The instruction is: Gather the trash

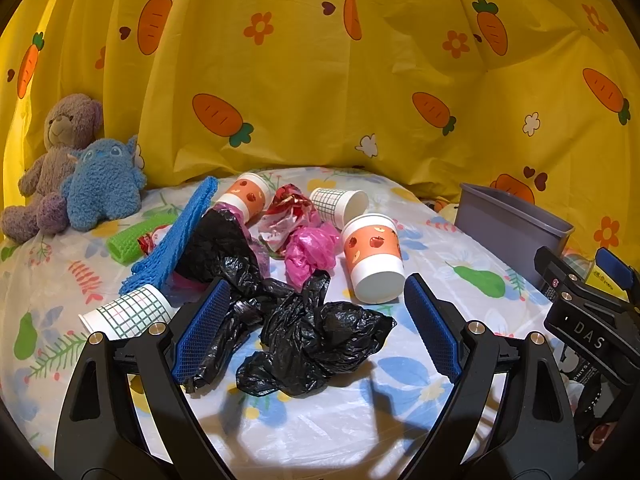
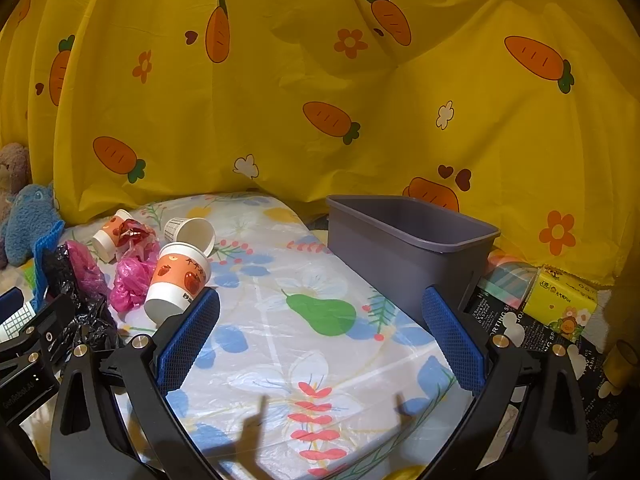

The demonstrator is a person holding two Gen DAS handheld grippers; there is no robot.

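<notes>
My left gripper [image 1: 316, 328] is open, its jaws on either side of a crumpled black plastic bag [image 1: 316, 348] lying on the table. Behind it lie an orange apple-print paper cup [image 1: 374, 258], a pink plastic bag [image 1: 310, 250], a grid-print cup [image 1: 340, 204], a second orange cup [image 1: 246, 196], a red wrapper [image 1: 288, 204], a blue mesh [image 1: 180, 236], a green roll [image 1: 136, 236] and another grid cup [image 1: 128, 312]. My right gripper [image 2: 320, 336] is open and empty over the tablecloth, left of the grey bin [image 2: 404, 248]. The orange cup [image 2: 178, 280] lies by its left finger.
A purple teddy [image 1: 52, 164] and a blue plush toy [image 1: 104, 184] sit at the back left. A yellow carrot-print curtain [image 1: 320, 72] hangs behind the table. A yellow tissue pack [image 2: 560, 300] and printed bags lie right of the bin. The grey bin [image 1: 508, 228] is at the table's right edge.
</notes>
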